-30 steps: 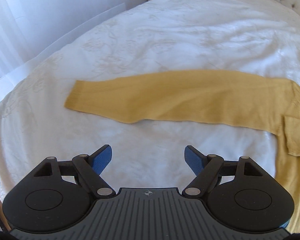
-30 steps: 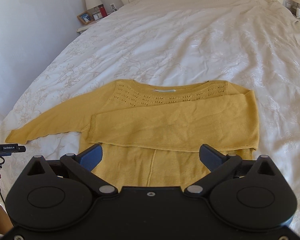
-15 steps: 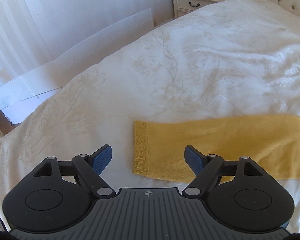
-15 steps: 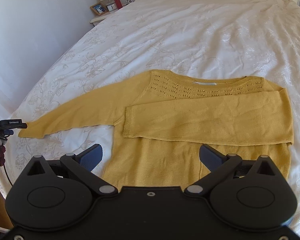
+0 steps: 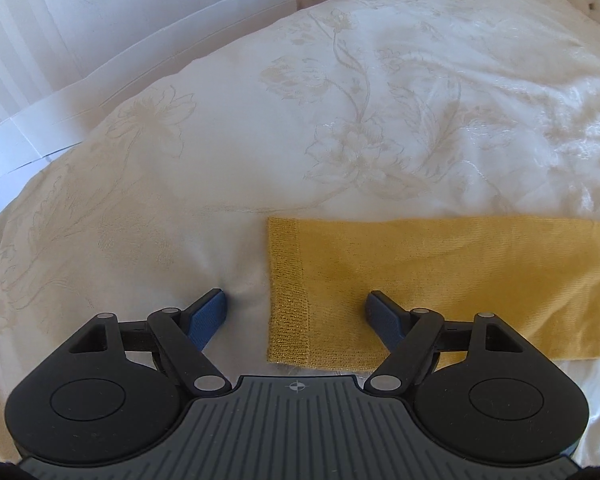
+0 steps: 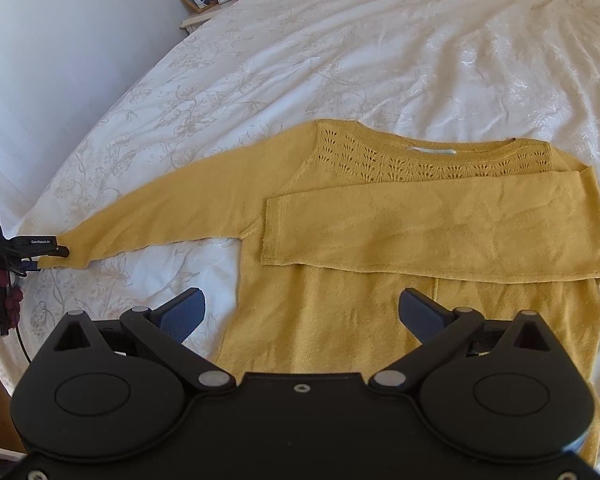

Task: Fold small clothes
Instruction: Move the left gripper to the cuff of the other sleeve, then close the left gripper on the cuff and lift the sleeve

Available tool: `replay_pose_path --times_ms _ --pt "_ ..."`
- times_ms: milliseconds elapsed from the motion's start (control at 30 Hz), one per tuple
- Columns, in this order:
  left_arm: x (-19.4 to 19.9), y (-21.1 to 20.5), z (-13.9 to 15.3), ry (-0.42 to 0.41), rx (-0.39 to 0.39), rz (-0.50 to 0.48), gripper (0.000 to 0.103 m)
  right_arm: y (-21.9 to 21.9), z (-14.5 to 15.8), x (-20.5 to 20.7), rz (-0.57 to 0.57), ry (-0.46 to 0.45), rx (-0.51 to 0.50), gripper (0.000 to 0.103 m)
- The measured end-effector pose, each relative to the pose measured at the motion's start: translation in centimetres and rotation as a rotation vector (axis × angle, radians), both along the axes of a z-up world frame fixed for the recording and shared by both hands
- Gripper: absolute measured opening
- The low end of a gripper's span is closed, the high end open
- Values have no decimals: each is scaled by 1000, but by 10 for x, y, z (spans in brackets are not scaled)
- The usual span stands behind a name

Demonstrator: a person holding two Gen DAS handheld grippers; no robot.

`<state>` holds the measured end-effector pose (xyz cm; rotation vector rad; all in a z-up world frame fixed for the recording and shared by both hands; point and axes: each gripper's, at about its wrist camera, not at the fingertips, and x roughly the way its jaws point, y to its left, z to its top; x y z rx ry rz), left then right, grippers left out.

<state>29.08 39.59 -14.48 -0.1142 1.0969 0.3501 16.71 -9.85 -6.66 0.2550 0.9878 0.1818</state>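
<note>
Now our left tongs (image 5: pixel 296 312) straddle the cuff (image 5: pixel 288 288) of the loose sleeve (image 5: pixel 440 276): one pad presses the bedspread (image 5: pixel 340 100) just outside the cuff, the other rests on the sleeve. The jaws have just been closing, yet they stand apart, nothing pinched. We should close squarely across the ribbed edge, catching both layers and no bedspread, then lift low and carry the sleeve over the sweater (image 6: pixel 340 320). Our right tongs (image 6: pixel 302 312) hang wide and empty above its body, below the sleeve already folded (image 6: pixel 440 232) across the chest.

Mustard sweater (image 6: pixel 380 320) (openwork yoke), white floral bedspread (image 6: pixel 340 60)
</note>
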Motion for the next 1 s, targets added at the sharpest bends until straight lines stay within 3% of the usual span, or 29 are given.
replay_pose_path --times_ms 33,133,200,267,633,833,1000 --pt "0 0 0 -2 1 -3 67 1 -2 1 1 9 4 102" --pt "-2 3 1 -12 17 -2 43 2 -6 3 2 24 11 102" --pt "-2 4 4 -21 13 -13 19 4 -9 4 3 33 20 103" --pt "0 3 9 -32 -2 -27 7 4 -13 4 6 40 29 103" --pt "2 -52 82 -172 -48 -109 3 -12 -19 0 29 39 70 102" --pt "9 -134 133 -280 -76 -249 3 -40 -19 -9 20 24 97 103" --pt "22 -220 165 -359 -160 -378 3 -74 -19 -21 -16 13 126 102"
